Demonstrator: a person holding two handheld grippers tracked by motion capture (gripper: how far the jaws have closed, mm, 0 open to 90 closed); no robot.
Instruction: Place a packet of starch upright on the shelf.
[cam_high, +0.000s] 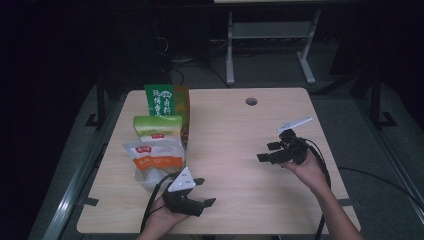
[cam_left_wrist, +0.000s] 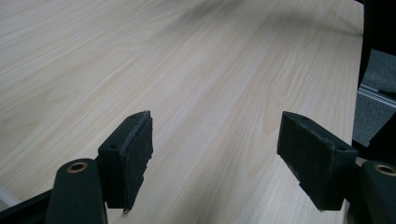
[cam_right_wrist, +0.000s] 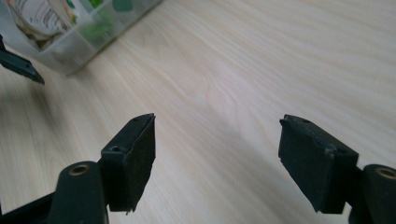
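The snack bags stand in a row at the left of the high view: the green bag (cam_high: 161, 101) farthest back, the light-green pouch (cam_high: 157, 127) before it, and the orange-and-white pouch (cam_high: 153, 159) nearest, just beside the left gripper (cam_high: 202, 192). From there across to the right gripper (cam_high: 268, 151), the table (cam_high: 235, 130) lies bare. Both jaw pairs stand wide apart with only wood between them.

A: High view dim, room around the table (cam_high: 240, 150) near black, picture soft and grainy.
B: Both gripper views brighter, even light, soft shadows on the wood; far edges blurred, snack packet (cam_right_wrist: 70, 28) out of focus.
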